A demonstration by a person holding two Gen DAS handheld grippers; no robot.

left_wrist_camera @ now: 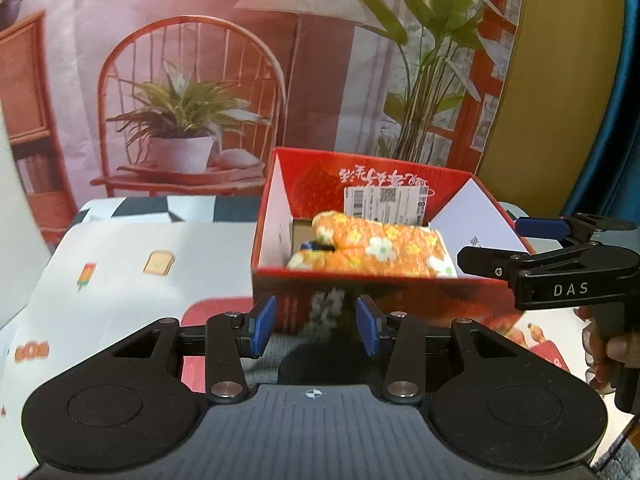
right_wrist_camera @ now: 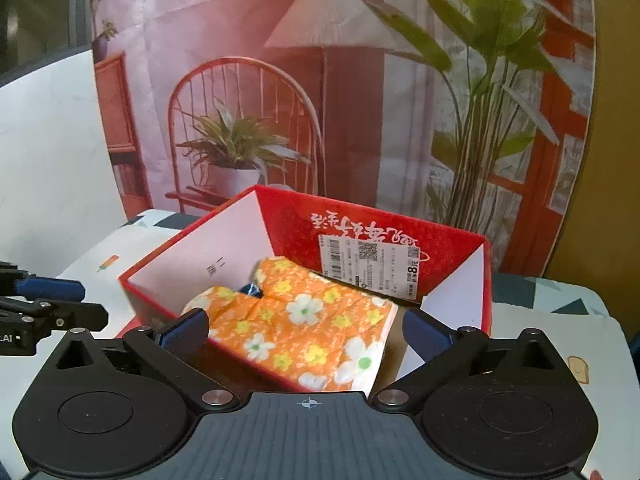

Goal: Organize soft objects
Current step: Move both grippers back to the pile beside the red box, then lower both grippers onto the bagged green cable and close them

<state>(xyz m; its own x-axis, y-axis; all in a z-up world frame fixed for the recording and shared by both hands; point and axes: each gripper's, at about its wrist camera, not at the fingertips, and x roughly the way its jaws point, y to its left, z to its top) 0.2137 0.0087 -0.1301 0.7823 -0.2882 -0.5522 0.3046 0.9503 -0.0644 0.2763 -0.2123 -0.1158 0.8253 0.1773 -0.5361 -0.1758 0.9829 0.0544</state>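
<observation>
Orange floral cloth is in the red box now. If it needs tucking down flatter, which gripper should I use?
Probably the right gripper: its open jaws sit over the box's near edge, either side of the orange floral cloth. The left gripper is outside, facing the front wall.

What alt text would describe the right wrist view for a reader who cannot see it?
An orange flowered cloth lies folded inside an open red box on a table. The right tool hangs over it with jaws wide open and nothing held.
</observation>
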